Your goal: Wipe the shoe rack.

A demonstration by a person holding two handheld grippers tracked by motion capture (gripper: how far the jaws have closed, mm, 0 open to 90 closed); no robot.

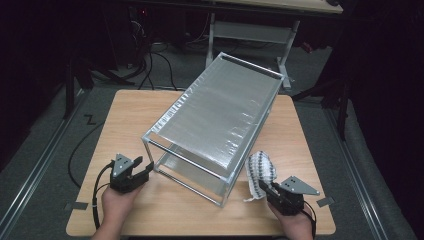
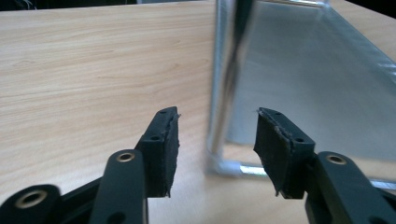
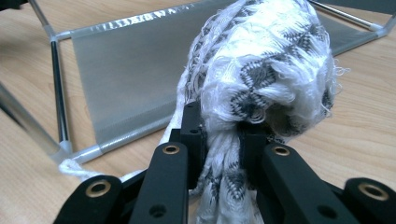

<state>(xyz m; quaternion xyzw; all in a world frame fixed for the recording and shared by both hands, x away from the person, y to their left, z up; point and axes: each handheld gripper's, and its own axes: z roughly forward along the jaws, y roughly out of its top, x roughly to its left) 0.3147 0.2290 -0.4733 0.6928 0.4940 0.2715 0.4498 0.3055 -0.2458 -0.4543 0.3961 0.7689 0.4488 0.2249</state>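
The right gripper (image 1: 263, 187), sitting low and right of centre in the high view, is clamping its jaws on a bunched white-and-grey woven cloth (image 3: 261, 79), which is bulging above the pads in the right gripper view and hanging just beside the near right corner of the metal rack (image 1: 220, 107). The left gripper (image 1: 145, 169), at the lower left, is standing with its jaws apart and nothing between them, just beside the rack's near left post (image 2: 219, 93). The rack is standing mid-frame on the wooden table (image 1: 125, 120).

White-grey zigzag-patterned cloth (image 3: 261, 70)
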